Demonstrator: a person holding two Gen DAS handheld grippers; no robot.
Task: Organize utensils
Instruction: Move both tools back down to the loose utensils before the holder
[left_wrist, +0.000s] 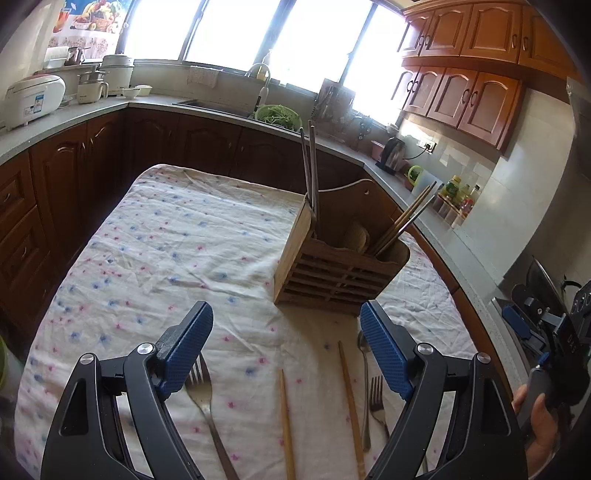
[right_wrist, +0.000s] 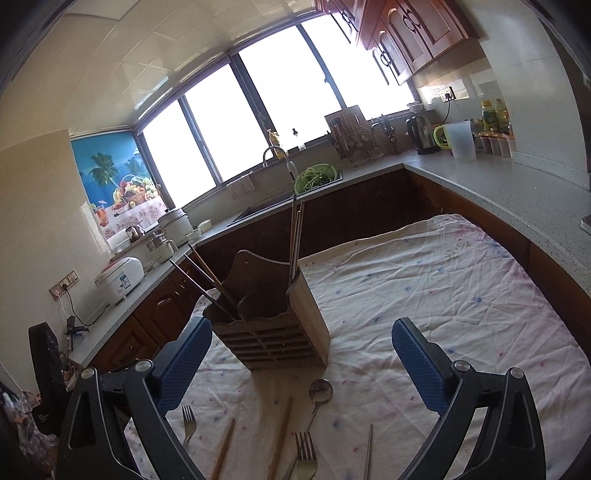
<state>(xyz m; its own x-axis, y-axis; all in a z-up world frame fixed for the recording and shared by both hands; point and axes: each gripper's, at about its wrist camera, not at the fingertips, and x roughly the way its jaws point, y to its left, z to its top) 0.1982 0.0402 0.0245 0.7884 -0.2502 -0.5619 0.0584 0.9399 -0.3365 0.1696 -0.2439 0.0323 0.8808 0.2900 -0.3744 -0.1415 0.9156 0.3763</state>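
A wooden utensil holder (left_wrist: 338, 266) stands on the cloth-covered table (left_wrist: 166, 240), with chopsticks (left_wrist: 310, 166) upright in its compartments. It also shows in the right wrist view (right_wrist: 273, 332). Loose on the cloth lie a fork (left_wrist: 205, 398), two wooden chopsticks (left_wrist: 286, 424), a spoon (left_wrist: 364, 369) and a second fork (left_wrist: 376, 402). In the right wrist view I see the spoon (right_wrist: 319, 393), forks (right_wrist: 304, 454) and chopsticks (right_wrist: 280, 435). My left gripper (left_wrist: 286, 321) is open and empty above the utensils. My right gripper (right_wrist: 301, 339) is open and empty in front of the holder.
Kitchen counters wrap around the table, with a sink (left_wrist: 221, 105), a green colander (left_wrist: 279, 116), a rice cooker (left_wrist: 33, 99), a kettle (left_wrist: 393, 153) and bottles (left_wrist: 458, 192). The other hand-held gripper (left_wrist: 546, 339) shows at the right edge.
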